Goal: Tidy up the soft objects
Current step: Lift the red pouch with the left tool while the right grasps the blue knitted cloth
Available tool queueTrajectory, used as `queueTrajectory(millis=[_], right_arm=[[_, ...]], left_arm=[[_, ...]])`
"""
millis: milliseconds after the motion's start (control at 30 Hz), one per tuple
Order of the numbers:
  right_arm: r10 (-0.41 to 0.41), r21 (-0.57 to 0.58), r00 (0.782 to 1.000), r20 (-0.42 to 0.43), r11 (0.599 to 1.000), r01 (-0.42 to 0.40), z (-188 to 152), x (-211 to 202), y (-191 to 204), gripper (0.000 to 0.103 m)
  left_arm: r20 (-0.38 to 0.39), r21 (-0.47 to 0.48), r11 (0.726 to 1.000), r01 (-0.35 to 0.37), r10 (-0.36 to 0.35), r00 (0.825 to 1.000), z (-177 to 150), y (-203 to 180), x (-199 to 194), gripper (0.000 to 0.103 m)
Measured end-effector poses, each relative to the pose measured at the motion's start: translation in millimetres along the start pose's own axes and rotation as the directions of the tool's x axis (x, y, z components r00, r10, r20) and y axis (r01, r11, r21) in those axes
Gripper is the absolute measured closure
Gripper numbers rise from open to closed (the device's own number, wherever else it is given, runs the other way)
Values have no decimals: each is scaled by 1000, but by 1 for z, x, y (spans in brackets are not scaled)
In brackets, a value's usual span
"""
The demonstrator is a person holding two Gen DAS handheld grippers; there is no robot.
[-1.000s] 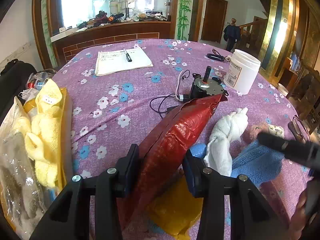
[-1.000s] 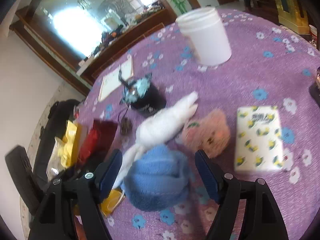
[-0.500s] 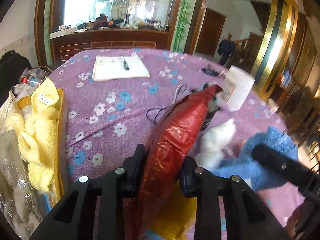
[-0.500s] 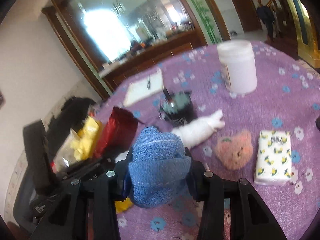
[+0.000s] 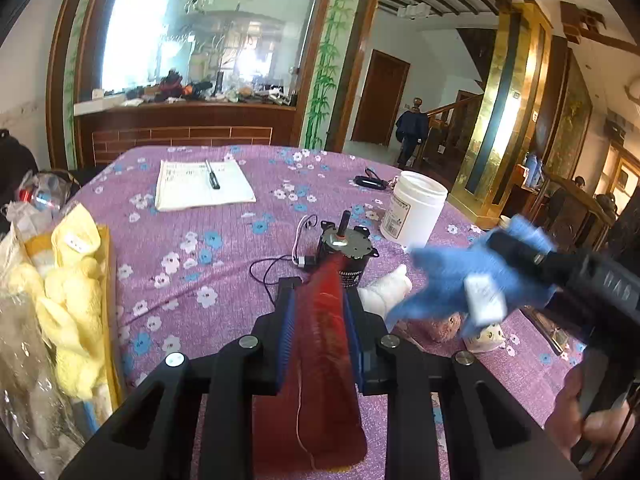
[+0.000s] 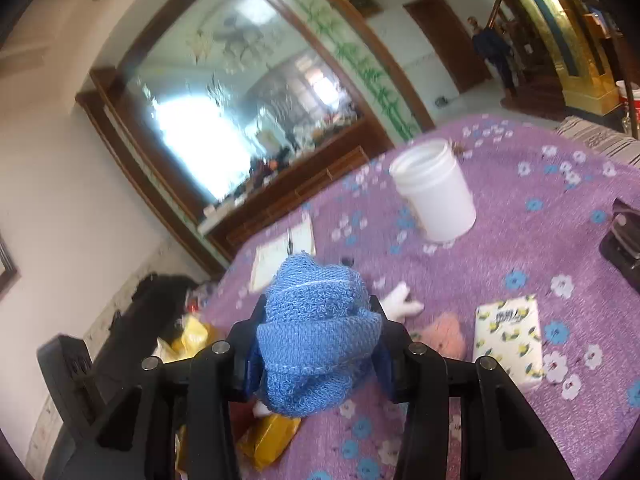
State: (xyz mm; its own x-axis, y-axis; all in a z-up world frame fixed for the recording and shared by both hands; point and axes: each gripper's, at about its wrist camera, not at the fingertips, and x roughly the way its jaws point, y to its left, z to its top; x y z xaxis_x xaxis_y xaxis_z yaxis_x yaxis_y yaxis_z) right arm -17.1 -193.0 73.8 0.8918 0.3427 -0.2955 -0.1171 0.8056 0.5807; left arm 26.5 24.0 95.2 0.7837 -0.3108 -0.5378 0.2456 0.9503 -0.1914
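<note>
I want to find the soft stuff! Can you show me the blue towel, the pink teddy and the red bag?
Fluffy blue terry towel (image 6: pixel 316 336): right wrist view, middle of its bunched front.
Small pink plush teddy (image 6: pixel 444 336): right wrist view, its face.
Shiny red plastic bag (image 5: pixel 320 344): left wrist view, the part between the fingers.

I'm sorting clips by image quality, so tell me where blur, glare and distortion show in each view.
Left wrist view: the blue towel in the right hand-held gripper is motion-smeared, the mirror glares, and fisheye bends the pillars. Right wrist view: the blue towel is crisp, while the white jar and tablecloth are blurred and the mirror is blown out.
</note>
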Motion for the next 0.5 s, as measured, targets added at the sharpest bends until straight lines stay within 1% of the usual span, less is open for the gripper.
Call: queueTrajectory(millis=[67, 133, 200, 233, 267, 333, 400, 433, 500], right_arm=[[-13, -11, 999, 50, 1000, 14, 2, -9, 3, 54], [-13, -16, 998, 66, 1000, 14, 3, -13, 4, 53], [-8, -5, 999, 45, 1000, 8, 3, -9, 2, 53], [-3, 3, 999, 32, 1000, 3, 3, -7, 1, 53], [1, 10, 1000, 15, 1000, -1, 2, -5, 0, 53], [8, 27, 1000, -6, 1000, -7, 0, -1, -2, 53], [11, 24, 1000, -20, 1000, -10, 0, 2, -3, 53], [12, 24, 1000, -23, 1000, -12, 0, 2, -3, 53], [22, 22, 999, -30, 1000, -21, -1, 3, -2, 53]], left_arm=[[-4, 13, 1000, -14, 14, 1000, -1, -2, 1, 80], [-37, 20, 1000, -21, 22, 999, -3, -2, 7, 80], [-77, 18, 1000, -25, 26, 997, -4, -1, 15, 79], [-120, 23, 1000, -15, 17, 993, -6, 0, 21, 78], [-144, 18, 1000, -16, 19, 989, -7, 1, 25, 78], [-165, 5, 1000, -28, 29, 986, -9, 5, 30, 66], [-184, -5, 999, -46, 44, 982, -10, 10, 34, 28], [-192, -22, 998, -61, 55, 980, -11, 15, 36, 23], [-210, -63, 996, -55, 41, 977, -12, 24, 39, 22]])
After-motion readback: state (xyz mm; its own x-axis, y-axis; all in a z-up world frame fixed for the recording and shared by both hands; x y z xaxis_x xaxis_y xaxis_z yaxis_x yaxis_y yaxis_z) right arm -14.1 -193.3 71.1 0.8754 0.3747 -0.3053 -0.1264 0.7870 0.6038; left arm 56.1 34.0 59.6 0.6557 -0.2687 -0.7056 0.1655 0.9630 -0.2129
